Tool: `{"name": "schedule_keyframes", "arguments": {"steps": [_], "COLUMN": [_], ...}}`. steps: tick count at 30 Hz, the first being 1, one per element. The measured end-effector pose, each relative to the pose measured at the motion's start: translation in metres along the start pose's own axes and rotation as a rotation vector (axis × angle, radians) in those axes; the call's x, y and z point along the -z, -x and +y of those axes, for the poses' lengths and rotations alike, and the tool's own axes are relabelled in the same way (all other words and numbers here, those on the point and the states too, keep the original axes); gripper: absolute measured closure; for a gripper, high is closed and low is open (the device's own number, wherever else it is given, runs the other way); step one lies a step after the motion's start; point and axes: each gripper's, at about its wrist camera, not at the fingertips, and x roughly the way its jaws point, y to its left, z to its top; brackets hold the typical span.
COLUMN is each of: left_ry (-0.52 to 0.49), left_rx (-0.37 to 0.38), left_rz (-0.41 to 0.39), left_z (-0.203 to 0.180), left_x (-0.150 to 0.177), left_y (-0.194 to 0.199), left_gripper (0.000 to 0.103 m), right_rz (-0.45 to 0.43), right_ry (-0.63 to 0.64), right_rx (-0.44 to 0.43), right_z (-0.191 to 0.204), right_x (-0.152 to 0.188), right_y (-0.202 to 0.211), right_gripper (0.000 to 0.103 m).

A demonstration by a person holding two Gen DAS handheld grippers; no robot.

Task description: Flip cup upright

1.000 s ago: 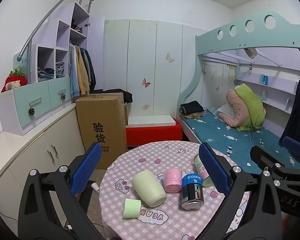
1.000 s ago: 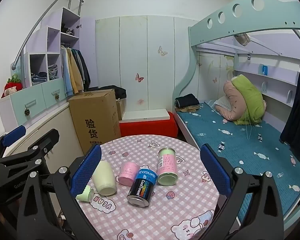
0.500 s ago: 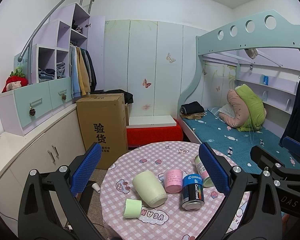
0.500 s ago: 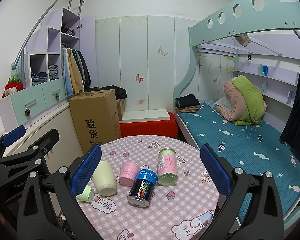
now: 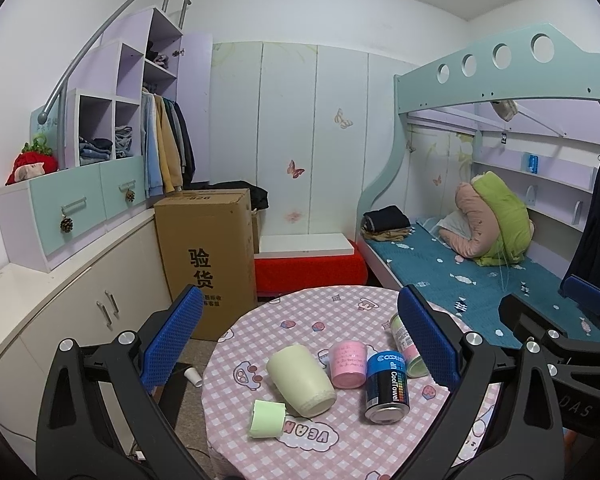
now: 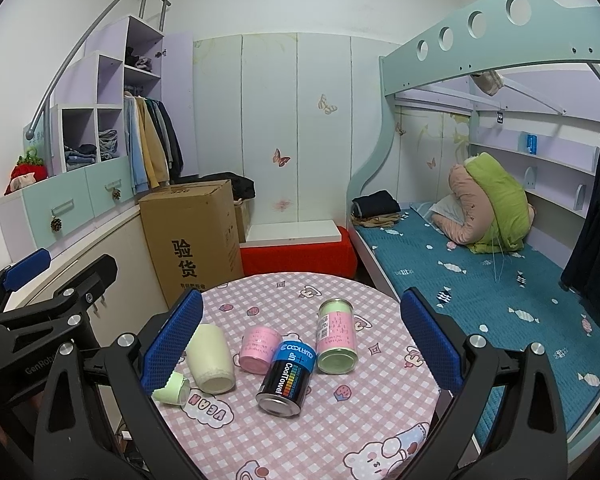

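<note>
A pale cream cup (image 5: 301, 380) lies on its side on the round pink checked table (image 5: 340, 312), its mouth towards me; it also shows in the right wrist view (image 6: 211, 359). A pink cup (image 5: 347, 364) (image 6: 259, 349) lies on its side beside it. A small green cup (image 5: 266, 418) (image 6: 172, 389) lies on its side at the table's near left edge. My left gripper (image 5: 300, 340) is open and empty, above and short of the cups. My right gripper (image 6: 300, 340) is open and empty, also short of them.
A dark blue CoolTowel can (image 5: 386, 387) (image 6: 287, 377) and a pink-green can (image 6: 337, 335) lie on the table right of the cups. A cardboard box (image 5: 206, 256) and cabinets stand to the left, a bunk bed (image 5: 460, 272) to the right.
</note>
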Motion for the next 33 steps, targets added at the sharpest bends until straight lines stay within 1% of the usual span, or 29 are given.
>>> {"name": "schedule_keyframes", "arguments": {"steps": [2,8,20,26,28,33], "left_ry": [0.002,0.006,0.005,0.028,0.033,0.061], "left_rx": [-0.002,-0.007,-0.009,0.018,0.016,0.017], "left_rz": [0.002,0.009,0.026,0.088,0.105,0.187], "left_z": [0.001,0.003,0.005,0.012,0.013,0.018], "left_x": [-0.002,-0.003,0.003,0.012,0.014,0.026], "left_y": [0.001,0.000,-0.010,-0.031,-0.039,-0.068], "left_gripper": [0.005,0.005,0.005,0.005,0.005,0.005], "right_rz": [-0.001,0.006,0.025,0.050,0.063,0.107], "right_ry": [0.002,0.006,0.008,0.005,0.003,-0.003], "right_rx": [-0.001,-0.002,-0.009,-0.016,-0.016,-0.015], "right_z": [-0.002,-0.001,-0.002,-0.003,-0.002,-0.004], "right_x": [-0.002,-0.001,0.000,0.004,0.004,0.009], "right_y": [0.004,0.000,-0.009,-0.023,-0.030,-0.054], "right_gripper": [0.008,0.008,0.008,0.008,0.008,0.008]}}
